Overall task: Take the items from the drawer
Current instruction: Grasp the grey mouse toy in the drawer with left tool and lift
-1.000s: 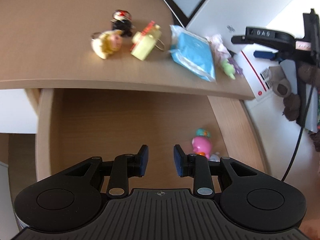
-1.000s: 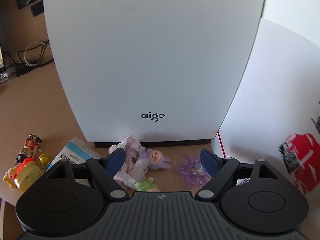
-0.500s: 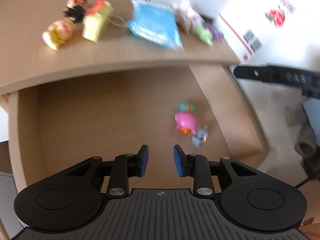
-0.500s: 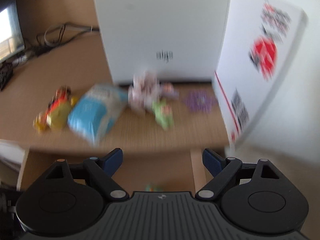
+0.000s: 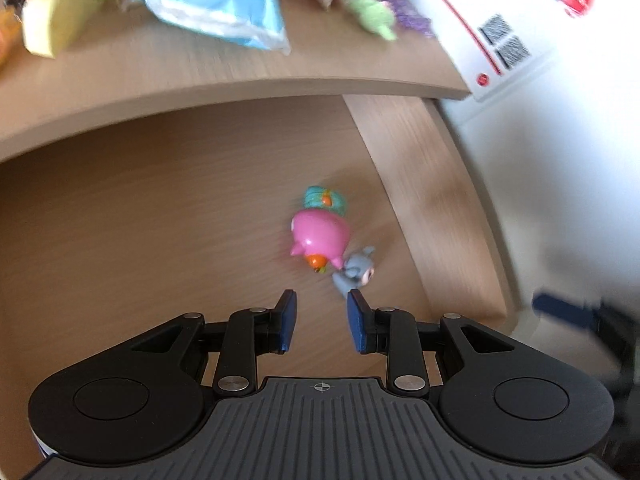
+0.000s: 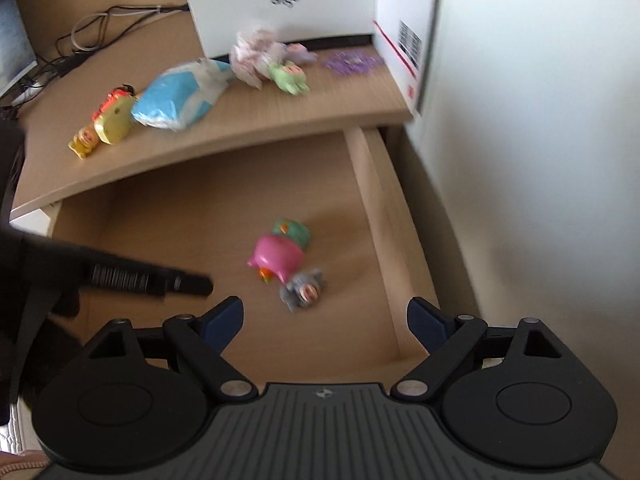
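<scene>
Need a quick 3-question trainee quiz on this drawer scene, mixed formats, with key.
1. True or false: the pink toy lies inside the open drawer.
2. Which gripper's jaws stand wider apart: A) left gripper B) right gripper?
3. Fill in: the blue packet lies on the ____, not in the drawer.

Key: 1 true. 2 B; its jaws have just been opening, nothing between them. 3 desktop.
</scene>
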The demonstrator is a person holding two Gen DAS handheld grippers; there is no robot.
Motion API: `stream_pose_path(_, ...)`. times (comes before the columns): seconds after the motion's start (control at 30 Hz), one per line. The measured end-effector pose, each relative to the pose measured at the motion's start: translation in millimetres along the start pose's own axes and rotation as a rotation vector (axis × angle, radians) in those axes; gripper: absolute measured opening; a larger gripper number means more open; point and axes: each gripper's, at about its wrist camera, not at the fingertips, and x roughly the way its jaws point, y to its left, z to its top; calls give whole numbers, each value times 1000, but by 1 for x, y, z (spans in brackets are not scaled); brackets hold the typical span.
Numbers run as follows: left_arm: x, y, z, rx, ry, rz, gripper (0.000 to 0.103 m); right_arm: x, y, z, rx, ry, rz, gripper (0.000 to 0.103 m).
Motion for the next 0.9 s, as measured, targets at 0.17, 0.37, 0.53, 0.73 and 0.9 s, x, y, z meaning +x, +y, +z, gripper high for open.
stream_pose_path(0.17, 10, -31, 10, 212, -22, 44, 30, -3, -1, -9, -31, -17, -53, 89)
stream_pose_path(0.37, 34, -87, -1, 555, -32, 9, 31, -3, -7, -14, 50, -39, -89, 90)
stream_pose_path(0.53, 73, -96, -5, 672, 20, 146, 31, -7, -8, -19, 30, -45, -108, 89)
stream_pose_path(0.73, 92, -88, -10, 673, 61, 192, 32, -11, -19, -23, 48, -54, -120, 89)
stream_pose_path(0.9, 85, -76, -10, 595, 138, 165, 30, -10, -20, -18, 43, -55, -113, 89)
